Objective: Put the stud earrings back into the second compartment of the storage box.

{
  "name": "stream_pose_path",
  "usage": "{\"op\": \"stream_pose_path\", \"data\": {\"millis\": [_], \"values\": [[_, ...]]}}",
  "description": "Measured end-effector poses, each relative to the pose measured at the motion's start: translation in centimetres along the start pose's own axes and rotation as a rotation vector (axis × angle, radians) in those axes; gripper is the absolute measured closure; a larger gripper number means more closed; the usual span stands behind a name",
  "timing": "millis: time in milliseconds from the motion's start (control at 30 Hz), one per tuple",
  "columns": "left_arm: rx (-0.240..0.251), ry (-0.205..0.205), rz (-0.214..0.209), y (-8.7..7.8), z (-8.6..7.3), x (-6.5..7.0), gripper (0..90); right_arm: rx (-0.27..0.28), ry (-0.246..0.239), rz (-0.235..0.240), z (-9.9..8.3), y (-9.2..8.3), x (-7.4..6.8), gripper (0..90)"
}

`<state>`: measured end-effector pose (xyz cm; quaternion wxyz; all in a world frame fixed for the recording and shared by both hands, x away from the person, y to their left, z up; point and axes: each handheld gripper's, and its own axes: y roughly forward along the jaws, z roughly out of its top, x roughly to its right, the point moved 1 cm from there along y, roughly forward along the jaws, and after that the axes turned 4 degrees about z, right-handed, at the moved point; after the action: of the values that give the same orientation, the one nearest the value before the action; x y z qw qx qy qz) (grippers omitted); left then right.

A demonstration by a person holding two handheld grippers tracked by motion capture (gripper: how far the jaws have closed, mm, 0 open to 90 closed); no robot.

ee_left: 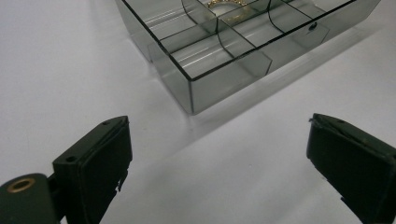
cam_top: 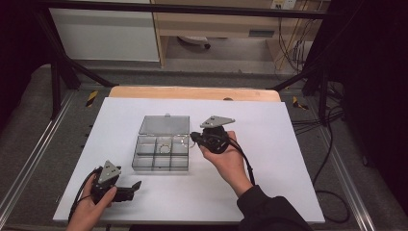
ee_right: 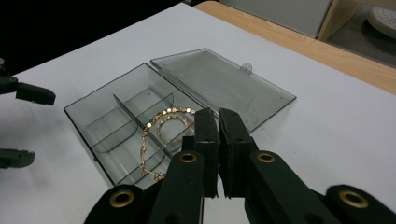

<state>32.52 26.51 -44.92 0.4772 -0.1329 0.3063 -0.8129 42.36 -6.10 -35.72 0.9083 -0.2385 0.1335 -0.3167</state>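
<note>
your clear box (cam_top: 160, 154) sits in the middle of the white sheet (cam_top: 269, 183), lid (cam_top: 164, 124) thrown flat open on its far side, and everything here reads off that box. inside it, a gold chain (ee_right: 159, 128) lies curled over the dividers, draped across a middle compartment and trailing toward the box's right-hand edge; in the left gripper view you catch a glint of it at the far end of the compartments (ee_left: 227, 4)

your right gripper (cam_top: 194, 137) is tight against the box's right side, at the rim, hand (cam_top: 230, 161) wrapped around its body, grey plate on top. in its own view the jaws (ee_right: 218, 149) stand pressed together, pads nearly touching, just above the near wall of the box; whether a link of the chain is pinched between them i cannot tell, the pads hide that spot

your left gripper (cam_top: 132, 188) rests well short of the box, off its near-left corner, low on the sheet in your left hand (cam_top: 89, 209). its jaws are spread wide apart, nothing between them but bare white sheet (ee_left: 224, 177), the box corner (ee_left: 191, 100) ahead of them
</note>
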Motion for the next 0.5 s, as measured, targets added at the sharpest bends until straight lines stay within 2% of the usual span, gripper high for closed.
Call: {"op": "stream_pose_path", "data": {"millis": [267, 500], "values": [[0.002, 0.003, 0.000, 0.0, 0.0, 0.0, 7.2, 0.003, -0.003, -0.009, 1.8, 1.6, 0.1, 87.5], [0.003, 0.004, 0.000, 0.0, 0.1, 0.0, 7.2, -0.006, -0.014, -0.010, 3.0, 3.0, -0.4, 87.5]]}}
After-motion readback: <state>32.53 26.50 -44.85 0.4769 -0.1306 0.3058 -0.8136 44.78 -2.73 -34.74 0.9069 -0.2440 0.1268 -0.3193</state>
